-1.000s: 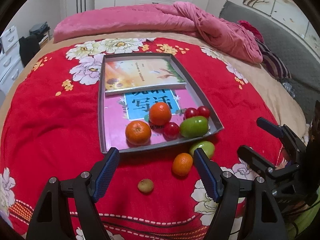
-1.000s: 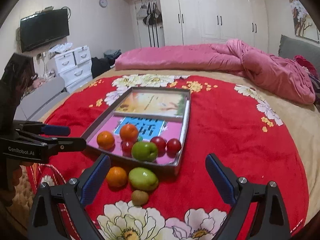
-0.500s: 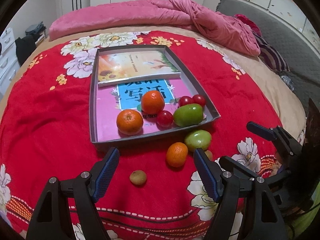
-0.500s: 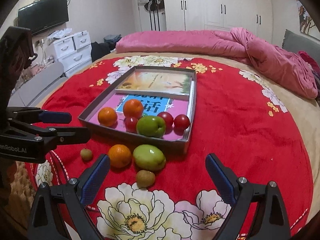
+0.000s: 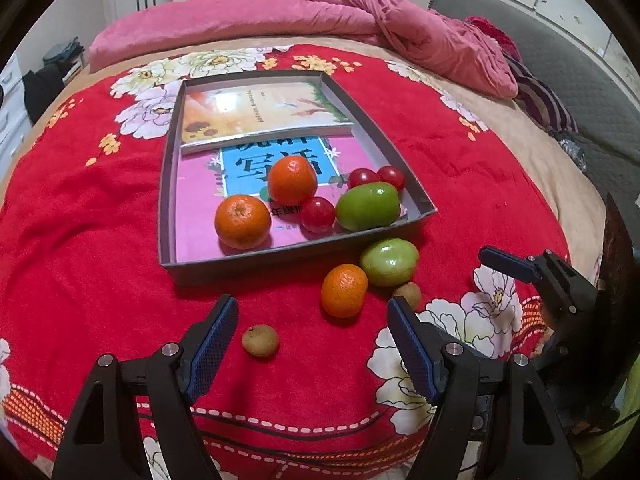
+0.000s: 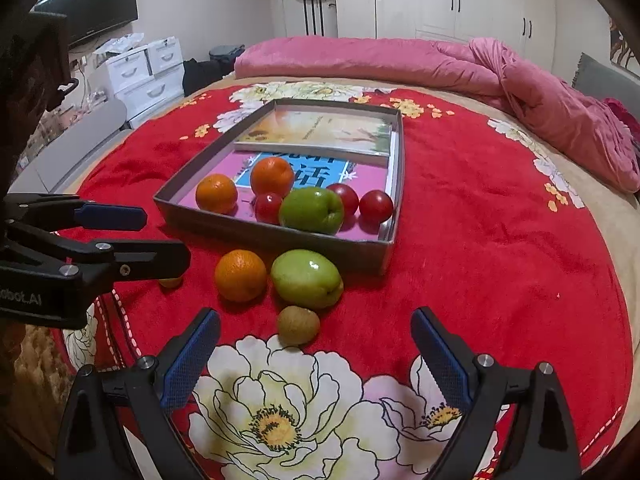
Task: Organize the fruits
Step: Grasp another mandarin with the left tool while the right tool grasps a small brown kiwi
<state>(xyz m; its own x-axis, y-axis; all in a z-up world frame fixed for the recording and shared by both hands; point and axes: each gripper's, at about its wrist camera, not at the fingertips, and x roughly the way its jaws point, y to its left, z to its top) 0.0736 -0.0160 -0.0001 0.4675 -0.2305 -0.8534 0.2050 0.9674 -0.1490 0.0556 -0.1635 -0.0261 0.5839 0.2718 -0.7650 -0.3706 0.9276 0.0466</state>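
Note:
A grey tray (image 5: 168,184) (image 6: 224,232) on the red bedspread holds two oranges (image 5: 242,221), three red tomatoes (image 5: 318,214) and a green fruit (image 5: 368,205) on top of books. In front of the tray lie a loose orange (image 5: 344,290) (image 6: 240,275), a green fruit (image 5: 389,261) (image 6: 307,278) and two small brown kiwis (image 5: 260,340) (image 6: 298,325). My left gripper (image 5: 312,334) is open, with one kiwi just ahead between its fingers. My right gripper (image 6: 315,350) is open too, the other kiwi lying just beyond its fingertips.
A rumpled pink duvet (image 5: 360,16) lies across the far side of the bed. White drawers (image 6: 148,68) and a television (image 6: 100,4) stand at the left. Each gripper shows in the other's view: the right gripper (image 5: 520,272), the left gripper (image 6: 120,236).
Both grippers have sunk toward the bedspread and the loose fruit in front of the tray looms larger. The jaws stay equally wide and no fruit has moved.

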